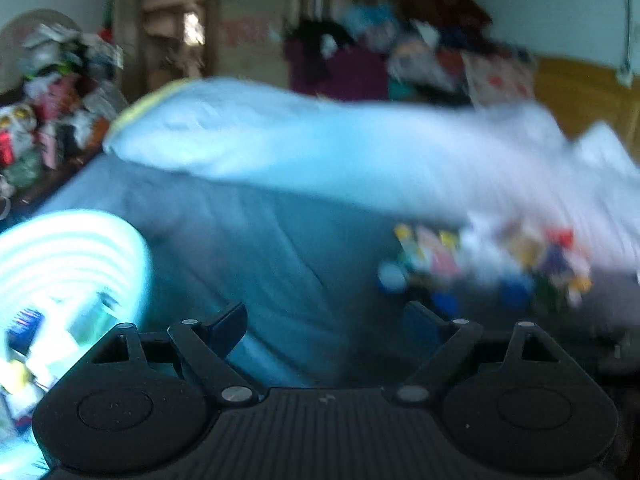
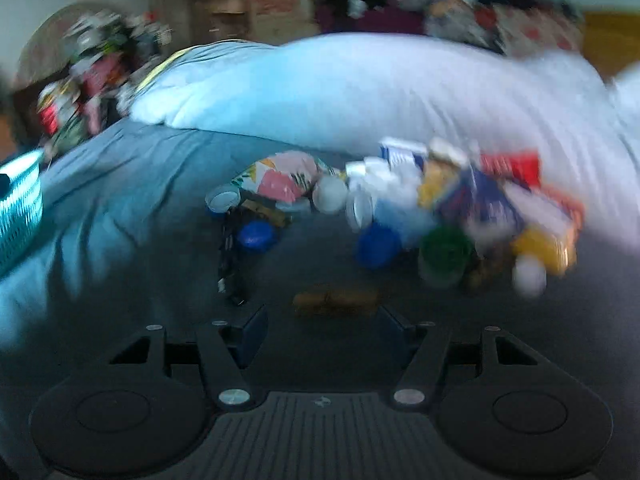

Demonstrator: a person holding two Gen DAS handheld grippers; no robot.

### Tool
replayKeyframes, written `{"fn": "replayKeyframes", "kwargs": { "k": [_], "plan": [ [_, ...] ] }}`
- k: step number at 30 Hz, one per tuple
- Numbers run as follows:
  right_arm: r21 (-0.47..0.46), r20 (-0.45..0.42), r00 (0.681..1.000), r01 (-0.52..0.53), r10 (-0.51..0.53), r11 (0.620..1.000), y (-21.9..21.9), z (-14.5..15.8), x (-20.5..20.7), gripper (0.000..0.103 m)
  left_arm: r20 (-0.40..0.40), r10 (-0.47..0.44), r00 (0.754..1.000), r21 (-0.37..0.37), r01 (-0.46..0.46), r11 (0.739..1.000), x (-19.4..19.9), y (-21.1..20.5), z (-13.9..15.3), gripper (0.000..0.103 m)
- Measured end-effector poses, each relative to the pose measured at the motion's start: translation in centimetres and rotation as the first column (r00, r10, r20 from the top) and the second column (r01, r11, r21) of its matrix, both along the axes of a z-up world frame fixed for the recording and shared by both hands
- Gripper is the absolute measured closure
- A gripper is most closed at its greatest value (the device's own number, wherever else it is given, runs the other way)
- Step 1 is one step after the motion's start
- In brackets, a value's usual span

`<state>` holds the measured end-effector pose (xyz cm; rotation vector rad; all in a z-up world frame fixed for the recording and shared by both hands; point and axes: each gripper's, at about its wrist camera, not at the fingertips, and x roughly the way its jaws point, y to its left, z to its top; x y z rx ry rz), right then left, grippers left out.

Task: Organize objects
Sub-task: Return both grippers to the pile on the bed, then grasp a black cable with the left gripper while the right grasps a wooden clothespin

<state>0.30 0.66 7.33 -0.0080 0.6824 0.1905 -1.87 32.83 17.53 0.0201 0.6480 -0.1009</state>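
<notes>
Both views are blurred by motion. A heap of small household things lies on a blue bedspread: round blue lids, white tubs, a green-lidded jar, a patterned pouch, boxes and a yellow pack. A brown flat object lies just ahead of my right gripper, which is open and empty. The left wrist view shows the same heap to the right. My left gripper is open with nothing between its fingers. A teal woven basket sits close at its left.
A big pale blue pillow lies across the bed behind the heap. A cluttered shelf stands at the left and piled clothes at the back. A black strap lies left of the heap. The basket's edge shows far left.
</notes>
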Motion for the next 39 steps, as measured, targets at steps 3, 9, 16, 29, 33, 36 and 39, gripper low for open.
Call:
{"fn": "replayKeyframes", "kwargs": {
  "k": [3,9,16,29,33,36,39],
  "plan": [
    [-0.065,-0.007,0.995,-0.099,0.099,0.993,-0.2,0.2,3.4,0.04,-0.062,0.022,0.998,-0.003,-0.022,1.0,1.4,-0.5,-2.0,0.017],
    [0.09,-0.092,0.976,-0.19,0.199,0.978,-2.9,-2.5,6.8,0.037,-0.11,-0.026,0.994,-0.016,0.024,1.0,4.6,-3.0,-4.4,0.017],
    [0.148,-0.141,0.936,-0.302,0.322,0.942,-2.0,-1.6,1.3,0.037,-0.12,-0.088,0.989,0.029,0.092,0.995,9.8,-10.0,-8.4,0.017],
    [0.305,-0.048,0.992,-0.095,0.115,0.948,-6.8,-1.6,0.3,0.037,-0.109,-0.054,0.993,0.209,0.076,0.975,10.6,-11.6,-13.2,0.086],
    [0.27,-0.008,0.987,-0.154,0.162,0.95,-5.9,-1.6,0.2,0.037,-0.092,-0.016,0.996,0.228,0.037,0.973,10.3,-8.9,-12.4,0.086],
    [0.188,0.011,0.979,-0.203,0.205,0.961,-4.9,-1.6,0.9,0.037,-0.067,-0.046,0.997,0.252,0.061,0.966,10.3,-8.7,-12.2,0.078],
    [0.132,0.015,0.968,-0.251,0.251,0.959,-4.0,-2.0,2.3,0.039,-0.048,-0.046,0.998,0.271,0.057,0.961,11.0,-8.7,-12.6,0.065]
  ]
}}
